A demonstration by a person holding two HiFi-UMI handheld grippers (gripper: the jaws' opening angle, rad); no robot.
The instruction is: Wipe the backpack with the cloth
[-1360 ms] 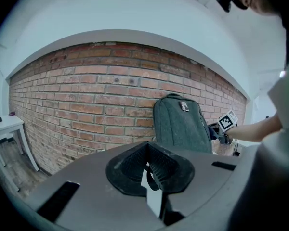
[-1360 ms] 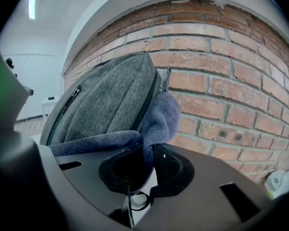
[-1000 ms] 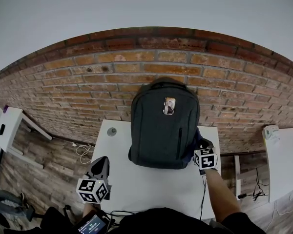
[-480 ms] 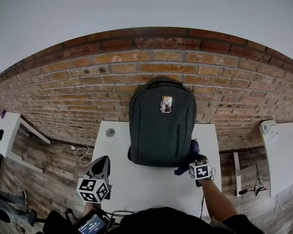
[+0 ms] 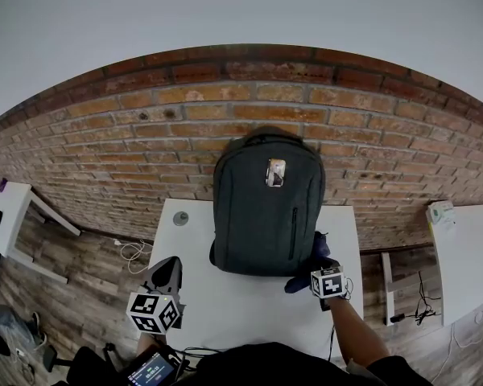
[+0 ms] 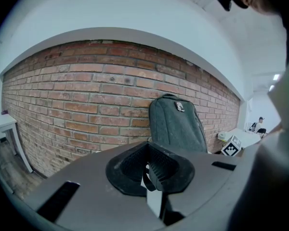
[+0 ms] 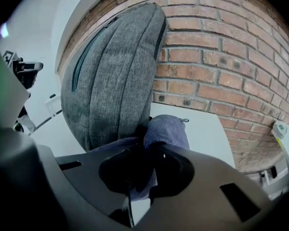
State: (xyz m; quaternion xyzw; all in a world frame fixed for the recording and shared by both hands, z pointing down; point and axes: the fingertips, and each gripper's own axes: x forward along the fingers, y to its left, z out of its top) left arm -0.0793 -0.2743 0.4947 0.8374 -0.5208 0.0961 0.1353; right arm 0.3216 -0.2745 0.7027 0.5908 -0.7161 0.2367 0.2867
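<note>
My right gripper (image 7: 149,173) is clamped on the blue cloth (image 7: 166,131), which presses against the lower right corner of the backpack (image 5: 267,207); the backpack stands upright on the white table (image 5: 249,312), backed by the brick wall (image 5: 145,143); my left gripper (image 6: 153,176) hovers at the table's front left, jaws seemingly together, nothing between them.

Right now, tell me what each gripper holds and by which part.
The right gripper pinches a bunched fold of the blue cloth. The left gripper holds nothing, jaws together.
</note>
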